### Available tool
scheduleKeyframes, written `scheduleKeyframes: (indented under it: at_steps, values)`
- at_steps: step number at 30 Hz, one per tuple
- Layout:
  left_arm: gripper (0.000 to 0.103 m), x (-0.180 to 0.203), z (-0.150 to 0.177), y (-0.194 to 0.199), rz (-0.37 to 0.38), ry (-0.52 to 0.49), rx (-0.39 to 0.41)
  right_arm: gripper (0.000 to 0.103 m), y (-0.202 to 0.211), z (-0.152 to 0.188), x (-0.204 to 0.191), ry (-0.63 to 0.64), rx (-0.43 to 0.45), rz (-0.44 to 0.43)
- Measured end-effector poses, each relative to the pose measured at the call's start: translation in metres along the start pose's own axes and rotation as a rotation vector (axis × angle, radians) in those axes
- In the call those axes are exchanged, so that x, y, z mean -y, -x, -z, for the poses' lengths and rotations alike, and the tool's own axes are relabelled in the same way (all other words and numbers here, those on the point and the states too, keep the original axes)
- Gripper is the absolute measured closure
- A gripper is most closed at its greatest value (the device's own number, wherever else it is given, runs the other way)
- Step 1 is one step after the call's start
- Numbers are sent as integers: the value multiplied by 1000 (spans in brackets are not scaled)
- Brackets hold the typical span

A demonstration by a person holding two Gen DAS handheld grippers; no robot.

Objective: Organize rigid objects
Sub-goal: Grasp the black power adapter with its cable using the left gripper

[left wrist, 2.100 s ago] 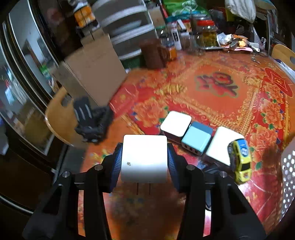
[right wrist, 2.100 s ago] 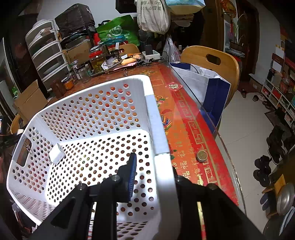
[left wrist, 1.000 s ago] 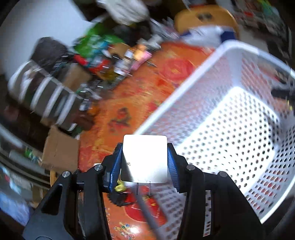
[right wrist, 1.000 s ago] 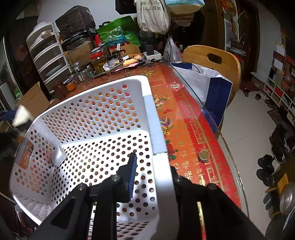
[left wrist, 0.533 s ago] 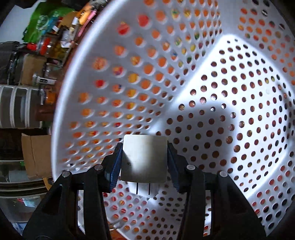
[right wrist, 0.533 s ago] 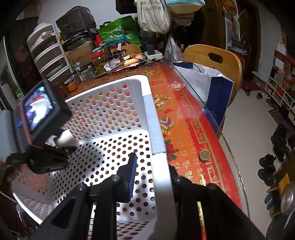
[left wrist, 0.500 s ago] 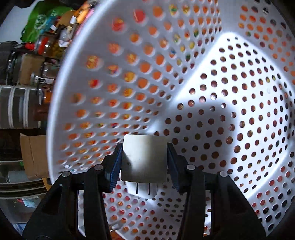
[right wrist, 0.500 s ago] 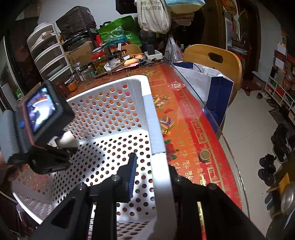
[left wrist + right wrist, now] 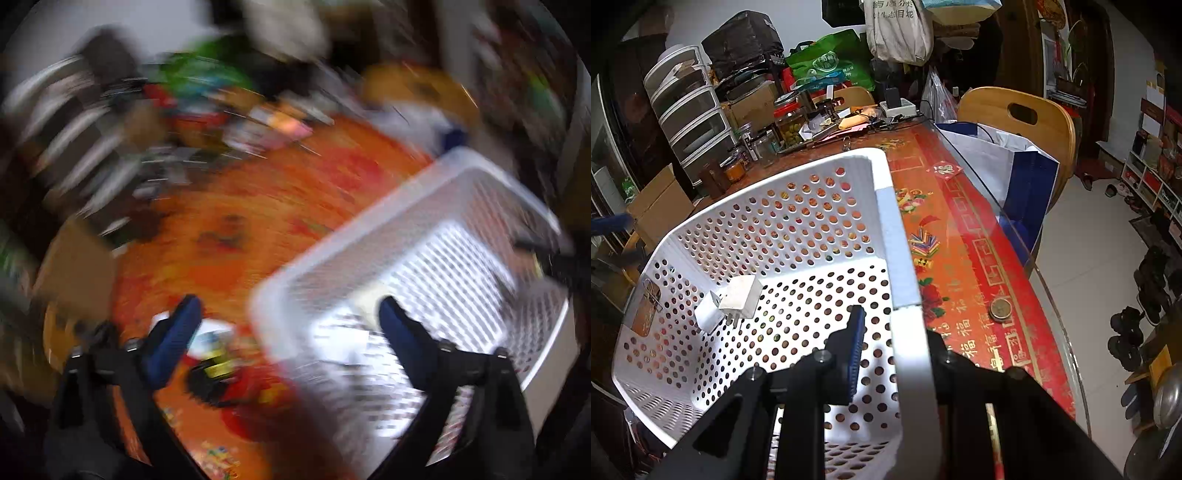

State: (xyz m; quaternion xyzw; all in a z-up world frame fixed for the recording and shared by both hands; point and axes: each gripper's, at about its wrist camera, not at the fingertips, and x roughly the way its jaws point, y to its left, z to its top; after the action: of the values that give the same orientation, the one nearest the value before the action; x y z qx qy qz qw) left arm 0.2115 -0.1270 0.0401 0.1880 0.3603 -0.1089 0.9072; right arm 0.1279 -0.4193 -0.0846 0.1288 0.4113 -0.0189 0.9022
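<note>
Perforated white plastic basket (image 9: 886,206); glossy glass-topped table (image 9: 982,236).

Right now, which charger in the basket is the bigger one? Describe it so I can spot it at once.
Find the white perforated basket that the right gripper clamps by its rim. On its floor near the left wall lie two white chargers touching each other. The bigger one is the squarish block on the right, metal prongs pointing down toward the camera.
</note>
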Motion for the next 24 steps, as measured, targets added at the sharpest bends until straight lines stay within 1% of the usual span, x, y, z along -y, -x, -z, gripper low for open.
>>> scheduleKeyframes:
  at_steps: [2, 3, 4, 5, 6, 7, 8, 9, 10, 11, 12, 16, 21, 24]
  values:
    - [0, -40, 27, 8, -89, 104, 28, 82, 1, 0, 0, 2, 1, 3]
    - [0, -63, 50, 7, -132, 181, 31, 82, 1, 1, -1, 3, 1, 3]
    - [0, -79, 69, 3, -137, 225, 30, 82, 2, 1, -1, 3, 2, 2]
    - [0, -88, 86, -5, -124, 259, 16, 82, 2, 2, -1, 3, 2, 2]
    - [0, -97, 110, -21, -93, 288, -28, 82, 2, 2, -1, 3, 2, 2]
    - [0, -98, 128, -34, -75, 305, -73, 82, 2, 2, -1, 3, 1, 3]
    - [0, -101, 136, -45, -69, 315, -102, 82, 2, 2, -1, 5, -1, 5]
    - [1, -105, 151, -63, -66, 334, -149, 82, 2, 2, -1, 7, -4, 8]
    - [4, -108, 160, -72, -58, 349, -165, 82, 2, 2, -2, 8, -6, 10]
    - [5, -111, 167, -81, -42, 362, -172, 82, 2, 1, -2, 8, -7, 11]
    - [5, -112, 173, -93, -16, 378, -173, 82, 1, 0, -2, 7, -7, 10]
    - [5, -124, 166, -121, 37, 373, -152, 82, 0, -2, -2, -1, -11, 19]
    - [5, -138, 162, -153, 56, 355, -133, 82, -1, -3, -5, 5, -19, 42]
    - [4, -145, 160, -170, 85, 335, -151, 82, -1, -3, -7, 8, -25, 51]
